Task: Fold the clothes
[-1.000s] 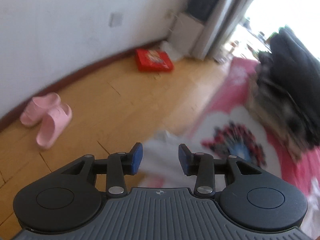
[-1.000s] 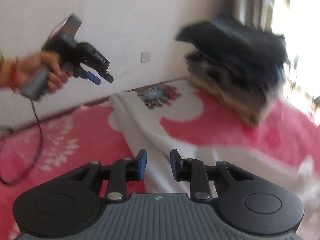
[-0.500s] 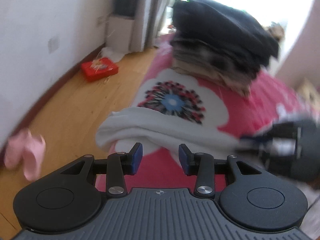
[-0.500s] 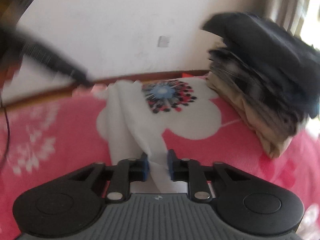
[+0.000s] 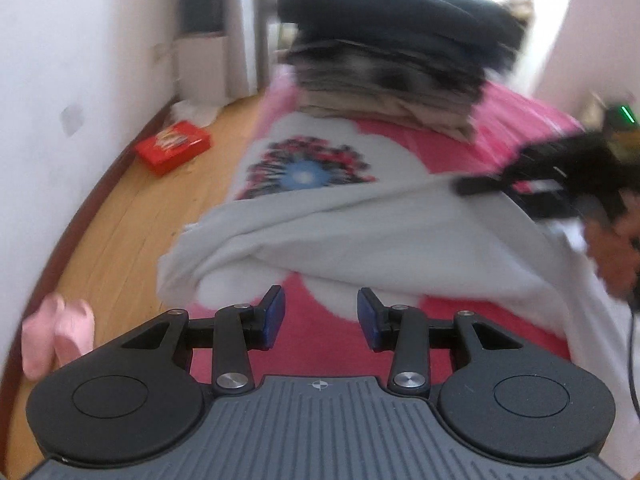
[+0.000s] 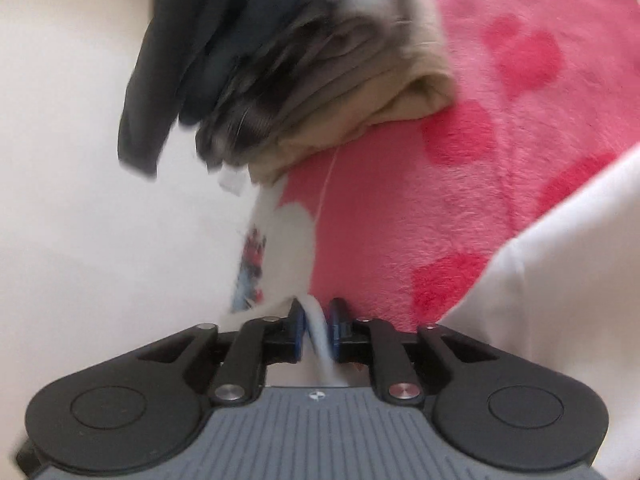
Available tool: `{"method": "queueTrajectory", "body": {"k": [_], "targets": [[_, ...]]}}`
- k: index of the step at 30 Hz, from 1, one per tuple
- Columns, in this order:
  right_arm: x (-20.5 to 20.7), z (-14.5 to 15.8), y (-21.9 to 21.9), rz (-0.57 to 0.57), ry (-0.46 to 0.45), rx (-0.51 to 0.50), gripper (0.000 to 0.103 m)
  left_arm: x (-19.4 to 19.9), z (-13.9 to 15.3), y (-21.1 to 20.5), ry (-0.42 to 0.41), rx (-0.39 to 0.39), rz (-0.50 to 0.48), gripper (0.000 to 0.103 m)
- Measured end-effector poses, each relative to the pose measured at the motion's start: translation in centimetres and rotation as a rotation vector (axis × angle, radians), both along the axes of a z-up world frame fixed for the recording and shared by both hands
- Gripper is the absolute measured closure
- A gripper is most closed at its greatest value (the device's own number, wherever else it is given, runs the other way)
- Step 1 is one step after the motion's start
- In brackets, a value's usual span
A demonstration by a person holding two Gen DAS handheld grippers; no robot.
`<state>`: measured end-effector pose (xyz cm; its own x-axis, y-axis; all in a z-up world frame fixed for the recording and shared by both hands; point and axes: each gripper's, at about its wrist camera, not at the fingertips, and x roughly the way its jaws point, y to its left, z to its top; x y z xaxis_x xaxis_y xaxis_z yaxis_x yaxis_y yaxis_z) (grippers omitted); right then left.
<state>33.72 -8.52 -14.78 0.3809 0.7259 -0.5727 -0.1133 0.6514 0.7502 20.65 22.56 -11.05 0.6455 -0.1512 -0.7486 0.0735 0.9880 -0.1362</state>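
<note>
The right gripper (image 6: 318,330) pinches a fold of the white shirt (image 5: 360,232). The left gripper (image 5: 319,317) is spread wide, holding nothing, just above the pink blanket (image 5: 332,344). The shirt lies across that blanket, near the clothes pile (image 5: 392,60).

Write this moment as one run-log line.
right gripper: shut on white garment | left gripper: open, empty | folded pile: on pink blanket

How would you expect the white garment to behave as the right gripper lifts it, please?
Probably floppy: the white garment lies in soft folds and bunches where the right gripper pinches it. It looks light. The free end would likely sag and drag across the pink blanket.
</note>
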Motion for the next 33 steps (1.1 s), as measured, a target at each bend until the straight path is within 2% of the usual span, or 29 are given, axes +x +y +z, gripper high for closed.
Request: {"method": "queueTrajectory", "body": {"k": [4,7,16,19,24,28,29,32,33], "targets": [[-1.1,1.7,-0.8,-0.013,-0.083,-0.057,0.082,1.1,-0.5,4.1,0.003,-0.062,0.216,0.063],[-1.7,2.5,0.4,0.044,-0.148,-0.12,0.082,1.9,-1.1,6.3,0.005,-0.066,0.326,0.063],[-3.3,4.9,3.7,0.214,-0.343,-0.307,0.081,3.0,0.3,4.4,-0.08,0.042,0.138,0.062],[-3.3,5.1,3.0,0.196,-0.345,-0.31,0.079,3.6,0.4,2.6,-0.092,0.088,0.045,0.058],[-3.0,5.4,0.5,0.129,-0.332,-0.283,0.077,5.3,-0.7,0.6,-0.074,0.132,0.011,0.057],[-2.8,5.5,-0.9,0.111,-0.324,-0.279,0.073,6.7,-1.7,1.2,-0.04,0.133,0.082,0.059],[-2.8,5.6,-1.3,0.107,-0.323,-0.278,0.073,7.0,-1.9,1.4,-0.031,0.126,0.104,0.062],[-2.7,5.7,-2.3,0.097,-0.32,-0.277,0.072,7.6,-2.3,2.1,-0.013,0.102,0.162,0.078],[-2.8,5.7,-1.7,0.117,-0.335,-0.291,0.072,7.7,-2.3,2.3,-0.009,0.094,0.178,0.092]]}}
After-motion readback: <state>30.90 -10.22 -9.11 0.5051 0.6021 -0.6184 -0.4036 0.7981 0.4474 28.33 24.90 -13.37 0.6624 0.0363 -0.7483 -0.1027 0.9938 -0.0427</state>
